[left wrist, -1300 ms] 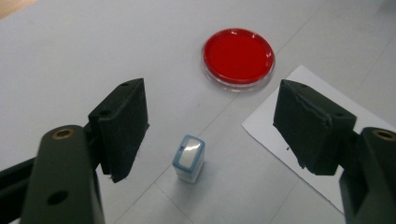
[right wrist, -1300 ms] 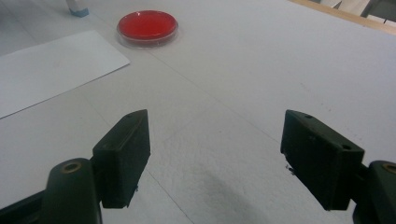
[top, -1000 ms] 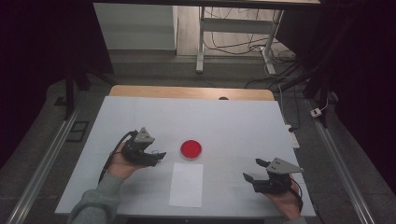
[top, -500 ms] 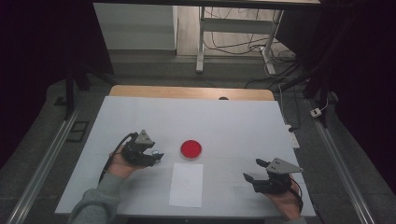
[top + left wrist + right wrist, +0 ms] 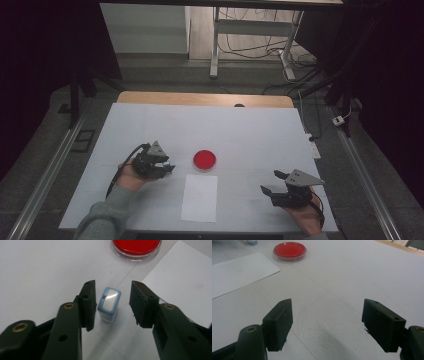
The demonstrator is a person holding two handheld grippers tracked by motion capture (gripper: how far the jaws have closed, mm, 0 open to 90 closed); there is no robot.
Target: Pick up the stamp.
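A small block with a light blue rim and shiny white top [image 5: 109, 302] stands upright on the white table [image 5: 250, 135]. It sits between the jaws of my left gripper [image 5: 167, 165], which have just been closing. The left pad is almost against the block, while a clear gap remains at the right pad [image 5: 140, 302]. A red round dish [image 5: 204, 160] lies just beyond and to the right of this gripper. A white sheet of paper [image 5: 200, 197] lies in front of the dish. My right gripper [image 5: 272, 182] rests near the front right, open and empty.
A wooden strip [image 5: 200, 98] runs along the table's far edge. A white power strip [image 5: 312, 145] lies at the right edge. Metal rails flank the table on both sides. From the right gripper view, the dish [image 5: 289, 250] and paper [image 5: 239, 270] lie far off to the left.
The left gripper's jaws have narrowed around the small block. The right gripper has stayed where it was.
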